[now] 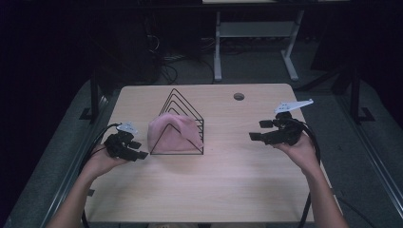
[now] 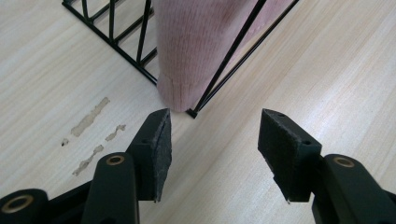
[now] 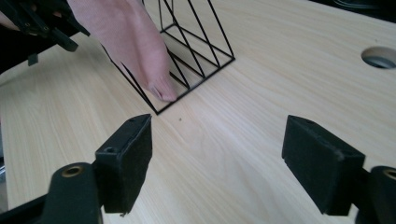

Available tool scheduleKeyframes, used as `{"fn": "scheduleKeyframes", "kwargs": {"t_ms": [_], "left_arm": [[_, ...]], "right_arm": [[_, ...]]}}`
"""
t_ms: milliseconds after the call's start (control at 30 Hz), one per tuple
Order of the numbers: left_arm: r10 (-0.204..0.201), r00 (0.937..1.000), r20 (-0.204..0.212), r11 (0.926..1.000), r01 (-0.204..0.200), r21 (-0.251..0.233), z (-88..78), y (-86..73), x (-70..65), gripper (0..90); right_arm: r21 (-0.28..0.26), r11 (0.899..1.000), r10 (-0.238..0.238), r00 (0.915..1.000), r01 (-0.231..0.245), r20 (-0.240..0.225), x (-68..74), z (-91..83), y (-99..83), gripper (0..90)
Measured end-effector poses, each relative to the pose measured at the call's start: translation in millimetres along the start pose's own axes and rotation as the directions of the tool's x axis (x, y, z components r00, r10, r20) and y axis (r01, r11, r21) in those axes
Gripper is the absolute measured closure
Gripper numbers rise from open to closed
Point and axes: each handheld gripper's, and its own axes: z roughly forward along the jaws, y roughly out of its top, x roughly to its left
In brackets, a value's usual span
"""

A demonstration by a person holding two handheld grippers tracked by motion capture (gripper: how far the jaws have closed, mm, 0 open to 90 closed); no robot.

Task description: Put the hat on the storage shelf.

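Desk (image 1: pixel 223 185): pale wood-grain top with a round cable hole (image 1: pixel 239 96) near its far right edge; a few scuffed patches (image 2: pixel 88 119) in the finish show in the left claw view.

Wire rack (image 1: pixel 183 124): black, made of triangular frames set one behind another on a rectangular base; stands upright on the desk, left of centre.

Pink cloth (image 1: pixel 171 134): knitted, with a ribbed hem; draped over the rack's frames on its near left side. In the left claw view its hem hangs down to the desk just inside the rack's corner.

Left claw (image 1: pixel 135 149): held in the person's left hand, just left of the rack and cloth, pointing at them. Its own view shows both black pads spread with bare desk between them and the cloth's hem just beyond the tips, not touched. State: released, holding nothing.

Right claw (image 1: pixel 260 130): held in the person's right hand, well to the right of the rack, pointing left toward it. Its own view shows the pads wide apart over bare desk, rack and cloth farther off. State: released, holding nothing.

Cables: a black lead trails from each claw toward the near desk edge.

Grey plates: a three-cornered plate sits on top of each claw.
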Motion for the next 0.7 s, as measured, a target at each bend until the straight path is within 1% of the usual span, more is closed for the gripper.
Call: {"fn": "scheduleKeyframes", "kwargs": {"t_ms": [33,100,133,200,233,333,367,467,500,533,567,600,633,667,700], "left_arm": [[0.0,1.0,0.0,1.0,0.0,0.0,0.0,0.0,0.0,43.0],[-0.001,1.0,-0.003,1.0,0.001,0.005,0.5,-1.5,-0.3,42.4],[-0.004,1.0,-0.002,1.0,0.004,0.002,0.8,-2.4,-0.5,42.4],[-0.009,1.0,-0.004,1.0,0.009,0.001,0.7,-3.7,-0.5,41.2],[-0.009,1.0,-0.004,1.0,0.009,0.001,0.7,-3.7,-0.5,40.9],[-0.009,0.9999,-0.006,0.9999,0.009,-0.005,-0.3,-3.9,-1.2,40.4],[-0.006,1.0,-0.007,1.0,0.006,-0.005,-1.0,-3.9,-1.4,40.1],[-0.008,1.0,-0.005,0.9999,0.008,-0.009,-2.1,-4.9,-2.3,40.0],[-0.011,0.9999,-0.003,0.9999,0.011,-0.013,-1.9,-5.6,-3.0,40.0],[-0.013,0.9999,-0.002,0.9998,0.013,-0.015,-1.6,-6.8,-4.1,39.9],[-0.025,0.9997,0.003,0.9993,0.025,-0.028,-0.6,-10.3,-7.1,39.9],[-0.018,0.9998,0.004,0.9995,0.018,-0.026,-0.7,-12.0,-7.9,39.8],[-0.018,0.9998,0.004,0.9995,0.018,-0.026,-0.7,-12.0,-7.9,39.7],[-0.021,0.9998,0.007,0.9992,0.021,-0.033,0.3,-16.0,-10.8,39.5],[-0.021,0.9998,0.007,0.9992,0.021,-0.033,0.3,-16.0,-10.8,39.0]], "right_arm": [[0.0,1.0,0.0,1.0,0.0,0.0,0.0,0.0,0.0,23.2],[-0.001,1.0,0.011,0.9997,-0.011,0.024,-2.3,-3.8,-8.6,20.1],[-0.001,1.0,0.011,0.9997,-0.011,0.024,-2.3,-3.8,-8.6,20.1],[-0.006,1.0,0.028,0.9992,-0.028,0.03,-5.0,-8.1,-17.5,19.8],[-0.006,1.0,0.028,0.9992,-0.028,0.03,-5.0,-8.1,-17.5,19.8],[-0.004,0.999,0.045,0.9983,-0.045,0.037,-5.5,-11.8,-25.2,19.5],[-0.003,0.999,0.041,0.9983,-0.041,0.041,-6.4,-13.0,-28.1,19.5],[0.003,0.999,0.054,0.9973,-0.054,0.05,-8.0,-17.1,-36.2,19.5],[0.004,0.998,0.059,0.9969,-0.059,0.051,-8.5,-18.5,-39.1,19.5],[0.002,0.998,0.062,0.997,-0.062,0.047,-8.8,-21.5,-45.7,19.4],[0.004,0.998,0.062,0.9968,-0.063,0.05,-8.6,-23.4,-49.7,19.3],[0.003,0.998,0.064,0.9965,-0.064,0.053,-8.5,-24.8,-54.1,19.1],[0.003,0.998,0.064,0.9965,-0.064,0.053,-8.5,-24.8,-54.1,19.1],[0.001,0.997,0.071,0.9958,-0.071,0.058,-8.3,-27.8,-63.6,18.8],[0.001,0.997,0.071,0.9958,-0.071,0.058,-8.3,-27.8,-63.6,18.8]]}}
